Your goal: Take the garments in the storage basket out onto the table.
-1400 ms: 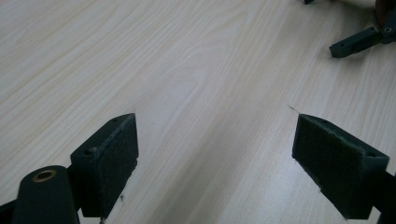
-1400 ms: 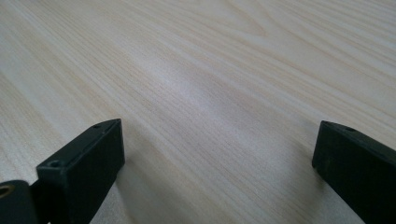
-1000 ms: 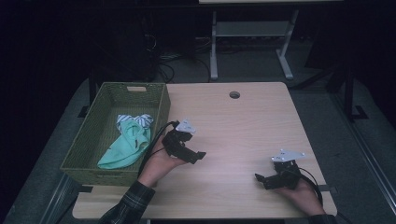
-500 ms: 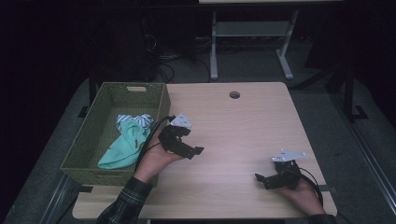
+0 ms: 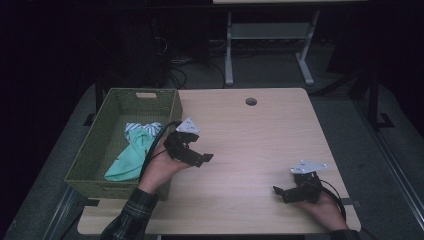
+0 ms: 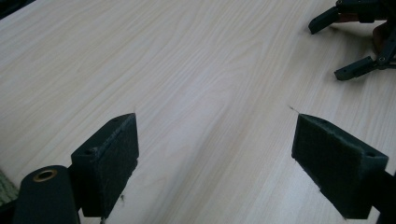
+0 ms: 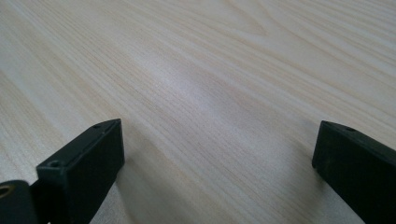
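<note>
Both my jaws spread wide, nothing held, over bare bench.
My left gripper [image 5: 192, 152] hovers just beside the green basket [image 5: 95, 150], where the mint cloth [image 5: 131, 155] lies inside; my right gripper [image 5: 292, 190] sits low near the bench [image 5: 250, 145] front edge, well apart from both.

A green basket [image 5: 107, 150] holding a mint cloth [image 5: 131, 156] is seen at the table's [image 5: 250, 145] left; the left gripper [image 5: 200, 159] is held just right of it.
</note>
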### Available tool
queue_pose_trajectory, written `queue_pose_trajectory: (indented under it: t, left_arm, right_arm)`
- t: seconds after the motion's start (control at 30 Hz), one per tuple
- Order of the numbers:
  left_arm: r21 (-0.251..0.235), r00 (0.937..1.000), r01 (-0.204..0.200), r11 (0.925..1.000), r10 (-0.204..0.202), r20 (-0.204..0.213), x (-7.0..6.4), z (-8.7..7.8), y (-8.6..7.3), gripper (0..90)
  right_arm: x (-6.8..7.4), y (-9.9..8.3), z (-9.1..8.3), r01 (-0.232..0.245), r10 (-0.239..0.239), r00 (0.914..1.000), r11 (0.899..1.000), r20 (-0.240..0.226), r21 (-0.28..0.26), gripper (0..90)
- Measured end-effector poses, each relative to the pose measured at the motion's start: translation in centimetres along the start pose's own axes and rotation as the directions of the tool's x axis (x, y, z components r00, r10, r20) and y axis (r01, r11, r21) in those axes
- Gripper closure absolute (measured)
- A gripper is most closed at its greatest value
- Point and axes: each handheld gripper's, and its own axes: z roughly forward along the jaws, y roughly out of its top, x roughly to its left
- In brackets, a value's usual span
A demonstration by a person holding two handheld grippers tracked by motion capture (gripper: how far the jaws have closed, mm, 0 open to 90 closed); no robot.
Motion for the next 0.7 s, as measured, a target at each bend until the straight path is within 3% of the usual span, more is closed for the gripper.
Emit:
queue_pose_trajectory:
  t: [0.33,0.7]
  left_arm:
    - [-0.014,0.9996,0.015,0.9998,-0.015,-0.025,0.9,-1.9,-0.3,14.2]
    - [0.008,0.9995,0.005,1.0000,-0.004,-0.033,1.2,-2.2,-0.8,14.2]
  right_arm:
    - [0.0,0.0,0.0,0.001,-0.001,1.0000,1.000,0.001,0.001,1.8]
    - [0.0,0.0,0.0,0.001,-0.001,1.0000,1.000,0.001,0.001,1.8]
